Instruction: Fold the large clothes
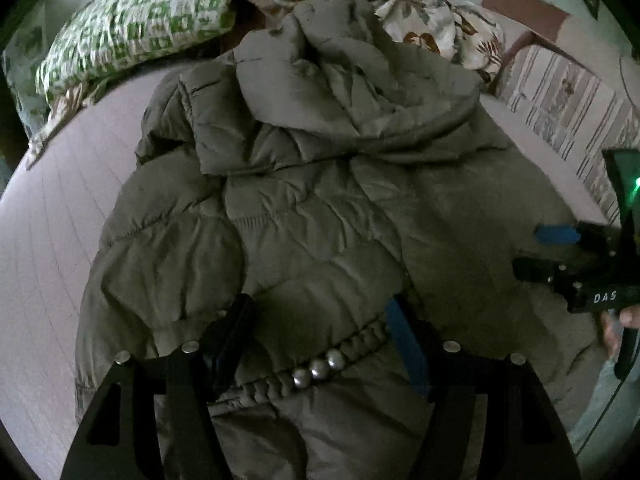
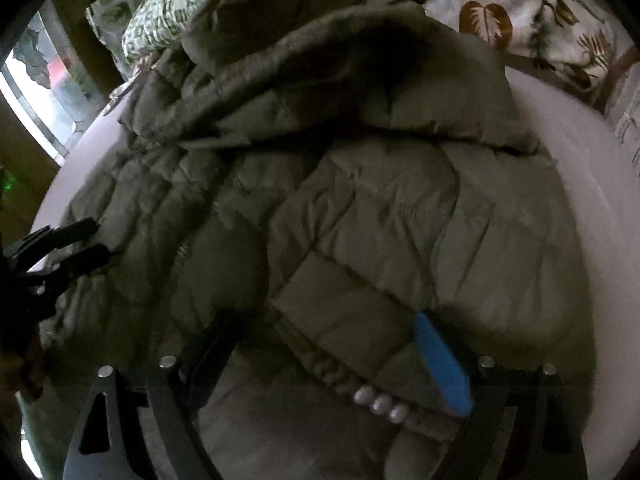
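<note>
An olive-grey hooded puffer jacket point(image 1: 320, 200) lies on a pale bed sheet point(image 1: 48, 216), hood toward the pillows, sleeves folded in across its body. A cuff with three pearl buttons point(image 1: 318, 368) lies between the fingers of my left gripper point(image 1: 320, 320), which is open just above the jacket's lower part. In the right wrist view the jacket point(image 2: 360, 208) fills the frame; my right gripper point(image 2: 328, 332) is open over a sleeve cuff with pearl buttons point(image 2: 380, 402). The right gripper also shows in the left wrist view point(image 1: 560, 240) at the jacket's right edge.
A green-and-white patterned pillow point(image 1: 132, 20) and a leaf-print quilt point(image 1: 420, 8) lie at the head of the bed. A patterned wall or headboard point(image 1: 568, 108) runs along the right. A window point(image 2: 44, 92) is at the far left.
</note>
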A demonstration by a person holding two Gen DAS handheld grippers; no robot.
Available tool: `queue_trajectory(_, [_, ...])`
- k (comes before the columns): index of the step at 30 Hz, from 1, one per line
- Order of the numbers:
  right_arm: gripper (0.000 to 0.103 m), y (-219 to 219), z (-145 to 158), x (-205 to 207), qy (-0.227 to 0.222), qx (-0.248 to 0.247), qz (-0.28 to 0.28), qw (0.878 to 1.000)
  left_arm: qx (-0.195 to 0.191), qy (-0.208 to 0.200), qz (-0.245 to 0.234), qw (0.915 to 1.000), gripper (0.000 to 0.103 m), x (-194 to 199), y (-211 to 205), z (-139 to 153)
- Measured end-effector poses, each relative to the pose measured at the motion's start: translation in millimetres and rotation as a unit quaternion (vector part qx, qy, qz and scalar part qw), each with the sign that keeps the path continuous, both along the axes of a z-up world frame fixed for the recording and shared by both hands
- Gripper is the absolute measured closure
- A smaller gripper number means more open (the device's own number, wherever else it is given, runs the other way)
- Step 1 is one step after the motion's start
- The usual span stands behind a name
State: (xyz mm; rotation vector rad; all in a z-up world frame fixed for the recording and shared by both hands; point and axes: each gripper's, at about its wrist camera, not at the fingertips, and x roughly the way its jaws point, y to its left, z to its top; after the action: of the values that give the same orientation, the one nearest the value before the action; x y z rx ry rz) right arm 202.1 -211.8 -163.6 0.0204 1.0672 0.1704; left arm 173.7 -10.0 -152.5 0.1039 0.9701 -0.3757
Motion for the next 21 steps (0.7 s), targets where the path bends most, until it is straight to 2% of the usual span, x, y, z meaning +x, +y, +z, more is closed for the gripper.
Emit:
queue_trajectory(8, [0.008, 1.6, 7.5, -3.1, -0.010, 0.004, -0.013, 1.000, 0.010, 0.003, 0.017, 0.9998, 0.029, -6.8, -5.2, 8.0])
queue_trajectory(15, [0.008, -2.7, 17.8, -31.8, -0.012, 0.012, -0.016, 1.000, 0.018, 0.003, 0.028, 0.9995, 0.025, -26.4, -4.3, 14.2])
queue_trajectory(21, [0.007, 1.9, 21.0, -58.4, -0.023, -0.011, -0.011, 1.000, 0.023, 0.004, 0.033, 0.9992, 0.024, -39.2, -4.1, 13.4])
